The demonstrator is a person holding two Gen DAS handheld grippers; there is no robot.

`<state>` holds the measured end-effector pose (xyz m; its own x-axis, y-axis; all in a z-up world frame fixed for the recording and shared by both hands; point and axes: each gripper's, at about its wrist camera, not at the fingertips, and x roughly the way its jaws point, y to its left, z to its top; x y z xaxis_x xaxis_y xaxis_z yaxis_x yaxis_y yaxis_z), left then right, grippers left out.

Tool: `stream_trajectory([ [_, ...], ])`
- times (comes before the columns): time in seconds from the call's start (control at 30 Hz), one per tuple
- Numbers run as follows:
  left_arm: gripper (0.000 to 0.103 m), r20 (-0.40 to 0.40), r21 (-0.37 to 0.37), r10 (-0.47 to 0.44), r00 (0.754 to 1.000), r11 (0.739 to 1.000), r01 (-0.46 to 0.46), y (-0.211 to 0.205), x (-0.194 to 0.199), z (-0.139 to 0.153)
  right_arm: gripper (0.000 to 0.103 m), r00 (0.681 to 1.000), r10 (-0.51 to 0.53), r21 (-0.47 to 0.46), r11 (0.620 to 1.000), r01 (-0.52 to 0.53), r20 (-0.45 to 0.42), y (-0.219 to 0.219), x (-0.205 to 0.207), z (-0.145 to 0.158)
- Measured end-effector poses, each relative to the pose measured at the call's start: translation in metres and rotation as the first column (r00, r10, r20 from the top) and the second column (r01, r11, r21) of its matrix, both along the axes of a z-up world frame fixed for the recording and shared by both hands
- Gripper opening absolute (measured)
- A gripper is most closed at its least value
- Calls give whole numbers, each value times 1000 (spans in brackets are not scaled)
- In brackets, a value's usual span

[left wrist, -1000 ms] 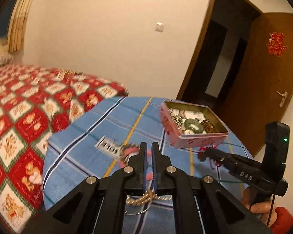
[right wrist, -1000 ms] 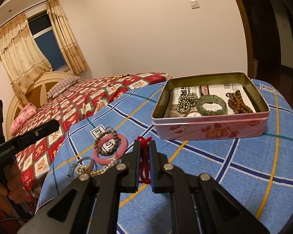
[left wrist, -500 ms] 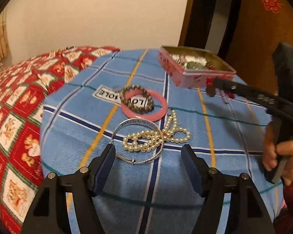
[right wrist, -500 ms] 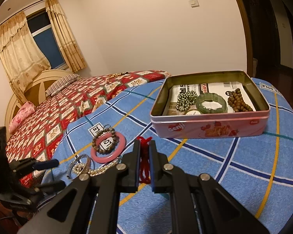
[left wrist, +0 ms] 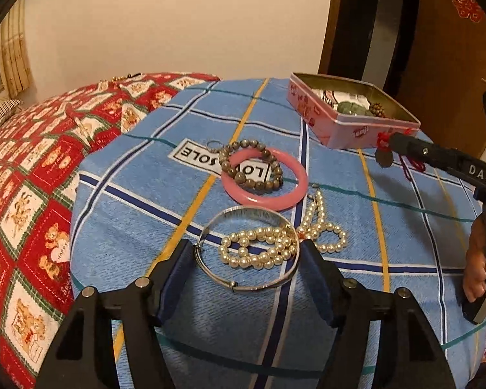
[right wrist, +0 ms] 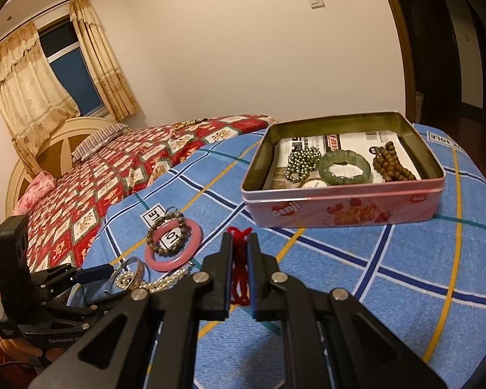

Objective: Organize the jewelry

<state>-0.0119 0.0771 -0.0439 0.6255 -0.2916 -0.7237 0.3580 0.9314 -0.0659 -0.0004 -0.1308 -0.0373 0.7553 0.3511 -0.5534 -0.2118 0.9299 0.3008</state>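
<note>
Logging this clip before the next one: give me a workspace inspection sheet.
Surface: blue plaid cloth.
Job's things: open pink tin holds bead strings and a green bangle; silver bangle, pearl strand, pink bangle, brown bead bracelet lie out.
Clutter: nothing seen.
Grippers: left gripper open, jaws just opened, straddling the silver bangle; right gripper shut on red cord.
Cables: nothing seen.
Surroundings: red quilted bed, curtains.

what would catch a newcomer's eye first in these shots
Likely the left tongs, open, jaws either side of a silver bangle with a pearl strand draped over it on the blue plaid cloth. Next, the right tongs, shut on a red cord in front of the pink tin of bracelets.
</note>
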Motion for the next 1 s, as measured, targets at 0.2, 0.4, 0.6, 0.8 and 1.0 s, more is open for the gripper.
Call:
stream_trajectory([
  [0.2, 67, 92, -52, 5, 996, 999, 0, 8, -7, 22, 11, 1000, -12, 14, 1000, 12, 16, -3, -2, 2],
  [0.4, 66, 151, -82, -7, 988, 996, 20, 0, -7, 43, 11, 999, -20, 28, 999, 18, 42, -5, -4, 7],
  [0.6, 34, 158, -131, -37, 987, 990, 58, -10, 3, 56, 11, 997, -44, 55, 998, 40, 71, -13, -8, 14],
  [0.8, 44, 126, -140, -65, 990, 987, 82, -14, 13, 57, 11, 995, -68, 61, 996, 64, 73, -22, -5, 17],
  [1.0, 74, 47, -117, -93, 995, 988, 98, -14, 5, 33, 11, 996, -70, 73, 995, 67, 49, -23, -2, 11],
])
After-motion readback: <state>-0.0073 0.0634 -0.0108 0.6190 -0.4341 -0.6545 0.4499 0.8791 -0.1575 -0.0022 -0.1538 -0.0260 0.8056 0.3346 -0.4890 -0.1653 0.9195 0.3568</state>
